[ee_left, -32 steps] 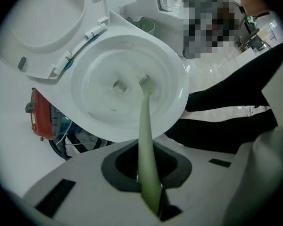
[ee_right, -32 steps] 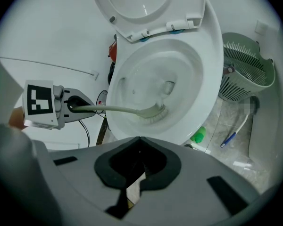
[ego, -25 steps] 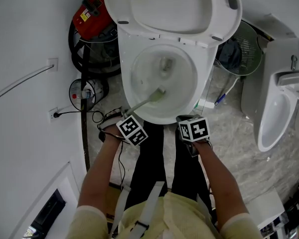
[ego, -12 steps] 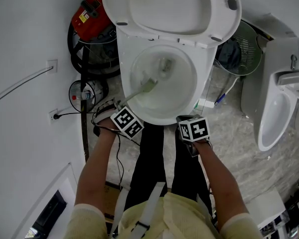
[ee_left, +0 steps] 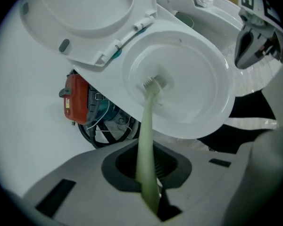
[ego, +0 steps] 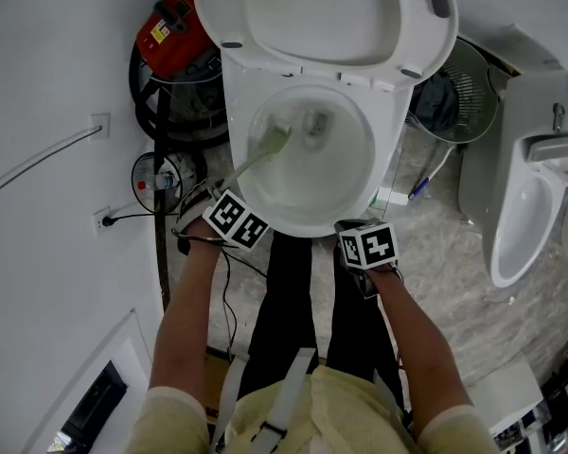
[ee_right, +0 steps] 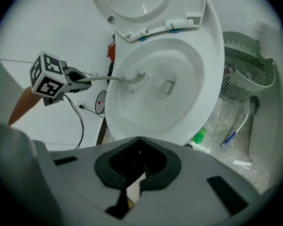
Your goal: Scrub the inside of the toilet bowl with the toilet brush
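Two tools: left tool (ee_left: 148,192) clenched on toilet brush (ee_left: 146,126), bristles inside toilet bowl (ee_left: 203,102); right tool (ee_right: 137,140) clenched empty.

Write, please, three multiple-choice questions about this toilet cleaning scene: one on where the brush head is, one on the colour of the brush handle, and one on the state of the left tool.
1. Where is the head of the toilet brush?
A) on a shelf
B) inside the toilet bowl
C) in a bucket

2. What colour is the brush handle?
A) red
B) black
C) pale green

3. What is the state of the left tool?
A) shut on the brush handle
B) open and empty
C) shut on a cloth

Answers:
1 B: the head view shows the bristles within the bowl's rim.
2 C: the left gripper view shows a pale green shaft.
3 A: its jaws close on the handle's near end.
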Action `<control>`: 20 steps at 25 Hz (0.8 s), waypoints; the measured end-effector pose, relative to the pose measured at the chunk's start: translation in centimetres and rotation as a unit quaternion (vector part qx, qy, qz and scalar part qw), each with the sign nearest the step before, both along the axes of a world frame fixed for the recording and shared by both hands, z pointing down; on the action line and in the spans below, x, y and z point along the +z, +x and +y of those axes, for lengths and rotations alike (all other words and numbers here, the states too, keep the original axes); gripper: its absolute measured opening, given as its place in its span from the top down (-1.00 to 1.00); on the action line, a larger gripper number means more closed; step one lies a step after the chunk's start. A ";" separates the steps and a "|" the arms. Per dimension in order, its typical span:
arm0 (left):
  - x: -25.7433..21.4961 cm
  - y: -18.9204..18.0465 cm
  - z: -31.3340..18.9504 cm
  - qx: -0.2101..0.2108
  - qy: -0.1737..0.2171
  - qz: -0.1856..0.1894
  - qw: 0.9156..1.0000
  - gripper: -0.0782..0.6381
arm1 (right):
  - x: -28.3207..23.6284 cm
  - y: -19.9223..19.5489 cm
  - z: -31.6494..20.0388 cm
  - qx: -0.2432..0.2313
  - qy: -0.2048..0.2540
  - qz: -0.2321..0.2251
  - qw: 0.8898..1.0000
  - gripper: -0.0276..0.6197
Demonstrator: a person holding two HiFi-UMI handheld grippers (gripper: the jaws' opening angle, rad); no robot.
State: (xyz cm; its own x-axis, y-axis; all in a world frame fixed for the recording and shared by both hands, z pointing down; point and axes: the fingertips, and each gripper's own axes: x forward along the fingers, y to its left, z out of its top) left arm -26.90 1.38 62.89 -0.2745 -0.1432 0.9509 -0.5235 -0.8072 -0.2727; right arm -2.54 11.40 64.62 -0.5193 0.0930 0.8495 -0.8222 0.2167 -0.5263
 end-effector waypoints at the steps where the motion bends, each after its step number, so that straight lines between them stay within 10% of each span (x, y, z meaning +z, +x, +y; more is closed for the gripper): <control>1: -0.1 0.3 -0.1 -0.014 0.004 0.012 1.000 0.67 | 0.0 0.0 0.1 0.000 0.000 0.000 1.000 0.87; 10: -0.7 2.3 1.7 -0.164 0.040 0.124 0.978 0.67 | -0.4 -0.2 0.0 0.014 -0.001 -0.008 1.000 0.87; 16: -0.6 3.8 1.0 -0.261 0.092 0.169 0.946 0.67 | -0.4 0.8 0.2 0.021 -0.001 -0.005 1.000 0.87; 20: 0.2 5.5 0.5 -0.246 0.076 0.163 0.952 0.67 | -0.4 1.4 0.3 0.030 -0.002 -0.005 1.000 0.87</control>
State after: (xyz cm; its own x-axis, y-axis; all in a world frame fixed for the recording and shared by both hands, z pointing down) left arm -21.37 1.84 63.14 -0.0373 -0.2173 0.9754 -0.9052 -0.4061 -0.1251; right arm -1.17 11.70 64.24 -0.5318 0.0655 0.8443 -0.8286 0.1656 -0.5347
